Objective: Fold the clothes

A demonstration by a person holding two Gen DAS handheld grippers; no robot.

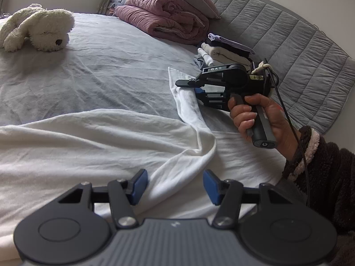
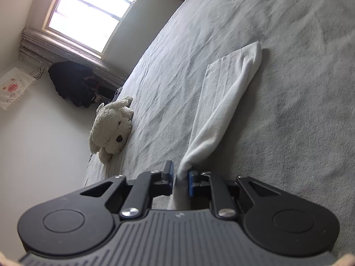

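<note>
1. The white garment (image 1: pixel 99 137) lies spread on the bed (image 1: pixel 99 71), its sleeve (image 2: pixel 224 102) stretched out.
2. The right tongs (image 2: pixel 180 178) are clenched on the sleeve; best to carry it inward across the body.
3. The left tongs (image 1: pixel 175 186) stand released astride a ridge of cloth; pinching it should steady the fold.

**Bedroom: bed, headboard, window wall**

Bed (image 1: pixel 99 71) covered with a wrinkled grey sheet. Quilted grey headboard (image 1: pixel 288 44) runs along one side. Plain pale walls (image 2: pixel 44 144). One window (image 2: pixel 93 11), brightly lit with daylight; detail outside washed out. Below its sill, a dark heap (image 2: pixel 73 84), possibly clothing. A small printed hanging (image 2: pixel 13 86) is fixed to the wall.
</note>
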